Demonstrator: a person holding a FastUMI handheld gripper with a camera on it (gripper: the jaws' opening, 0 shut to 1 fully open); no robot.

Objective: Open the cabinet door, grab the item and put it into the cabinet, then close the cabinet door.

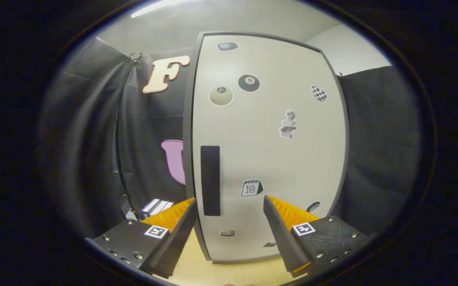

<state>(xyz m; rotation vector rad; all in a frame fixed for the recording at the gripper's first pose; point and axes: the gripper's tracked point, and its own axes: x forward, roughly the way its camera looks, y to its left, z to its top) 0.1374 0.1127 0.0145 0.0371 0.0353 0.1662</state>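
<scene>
A white cabinet door (268, 131) with a dark frame stands shut straight ahead, dotted with several stickers. Its tall black handle (210, 180) sits near the door's left edge, just ahead of the fingers and a little right of the left fingertip. My gripper (229, 204) is open, with nothing between its fingers, and the lower part of the door shows through the gap. Some white and dark blue box-like items (156, 207) lie low to the left of the cabinet, just beyond the left finger; I cannot tell what they are.
The cabinet stands on a light wooden surface (229, 272) that runs under the fingers. Black cloth walls (94, 139) hang on the left and right of the cabinet, close to its sides.
</scene>
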